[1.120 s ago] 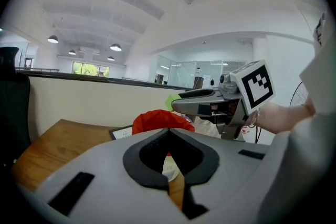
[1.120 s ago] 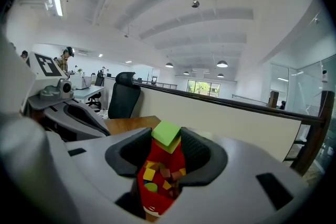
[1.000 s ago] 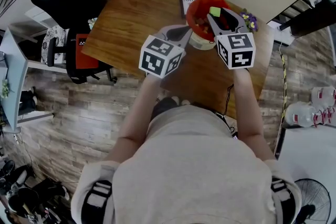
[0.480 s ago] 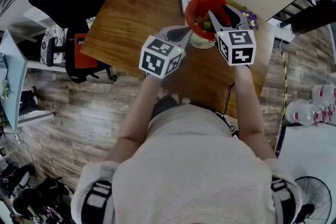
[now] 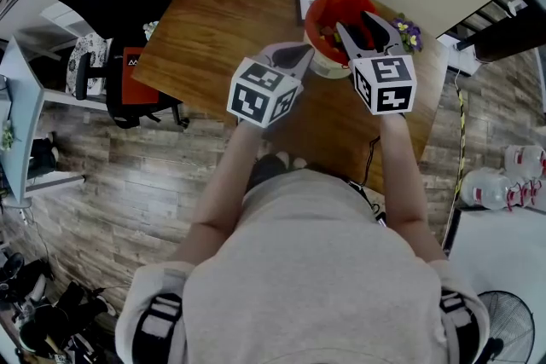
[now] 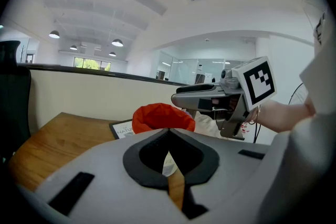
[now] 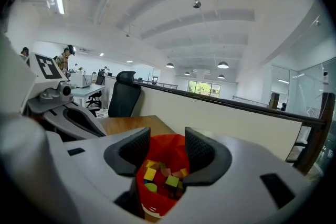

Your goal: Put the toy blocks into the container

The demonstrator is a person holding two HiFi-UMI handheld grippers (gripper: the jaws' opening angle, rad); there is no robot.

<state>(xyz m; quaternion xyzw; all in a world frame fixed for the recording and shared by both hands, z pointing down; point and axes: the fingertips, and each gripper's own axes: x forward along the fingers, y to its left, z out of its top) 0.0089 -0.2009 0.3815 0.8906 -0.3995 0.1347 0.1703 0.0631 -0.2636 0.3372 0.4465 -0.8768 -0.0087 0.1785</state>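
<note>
Hovering above the red container, the right gripper has just been opening, empty, its jaws hiding some toy blocks below; the left gripper is clenched, empty.

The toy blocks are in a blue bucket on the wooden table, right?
No, the bucket is red, not blue. The toy blocks are in a red bucket on the wooden table; the right gripper view shows it.

Open-plan office: desks, swivel chair
</note>
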